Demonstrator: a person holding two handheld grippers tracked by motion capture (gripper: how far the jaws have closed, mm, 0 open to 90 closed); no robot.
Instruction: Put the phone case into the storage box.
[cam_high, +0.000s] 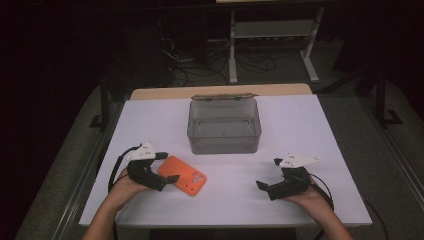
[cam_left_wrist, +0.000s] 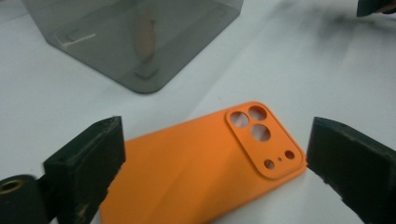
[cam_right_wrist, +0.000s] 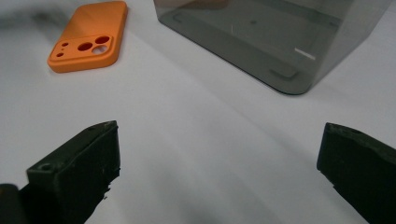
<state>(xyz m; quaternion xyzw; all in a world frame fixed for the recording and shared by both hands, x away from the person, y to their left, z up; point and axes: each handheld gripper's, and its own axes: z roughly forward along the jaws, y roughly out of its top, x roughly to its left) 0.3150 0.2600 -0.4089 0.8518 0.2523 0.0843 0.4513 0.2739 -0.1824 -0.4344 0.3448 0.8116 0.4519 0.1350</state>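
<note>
Left gripper view: orange phone case (cam_left_wrist: 196, 172) between spread left gripper (cam_left_wrist: 215, 163) jaws, ungrasped; grey box (cam_left_wrist: 135, 37) ahead, empty; right gripper (cam_right_wrist: 219, 168) spread, idle.

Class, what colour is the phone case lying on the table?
Orange; the phone case shows best in the left gripper view.

We see an orange phone case (cam_high: 182, 176) lying flat on the white tabletop (cam_high: 300, 125), back side up, its camera cutouts toward the near edge, closer to the left edge.
</note>
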